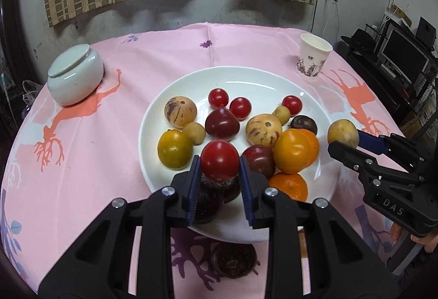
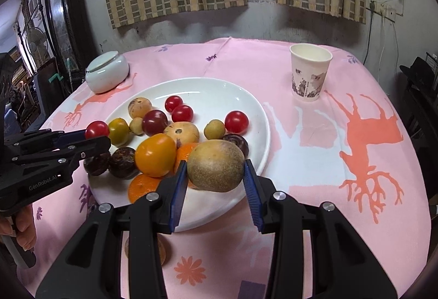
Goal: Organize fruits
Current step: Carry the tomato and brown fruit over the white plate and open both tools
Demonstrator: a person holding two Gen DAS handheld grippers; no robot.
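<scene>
Two grippers are loaded at this moment, each with one fruit held above the white plate [image 1: 153,118] on the pink tablecloth [image 1: 109,85].

Left gripper [image 1: 219,162]: jaws closed on a red cherry tomato [image 1: 219,160], gripped at its sides between the blue pads. The hold is narrow and the skin is smooth and glossy. Risk: the tomato squirts out forward or downward if the gripper tilts or jolts, and it would likely roll among the piled fruit or off the plate rim. Excess pressure could split the skin.

Right gripper [image 2: 216,166]: jaws closed on a tan round fruit [image 2: 215,165], apparently a longan-type fruit seen close, held near the fingertips rather than deep in the pads. Risk: a tip hold gives little margin, so a small roll of the wrist may let it pivot and drop onto the yellow tomato [image 2: 155,155] or the mandarin [image 2: 142,186] below.

Further hazards:
- The two grippers work close together over the same plate; crossing paths could cause a collision and knock a fruit loose.
- Fruit on the plate lies touching in a loose cluster. A dropped item may scatter the cherry tomatoes and dark passion fruits [image 2: 122,162].
- A paper cup [image 2: 309,71] and a lidded ceramic jar [image 1: 75,74] stand well apart from the plate; a wide sweep toward either could tip the cup.
- One dark fruit [image 1: 232,260] lies on the cloth just beside the plate's near rim, under the left gripper, and may be struck on descent.
</scene>
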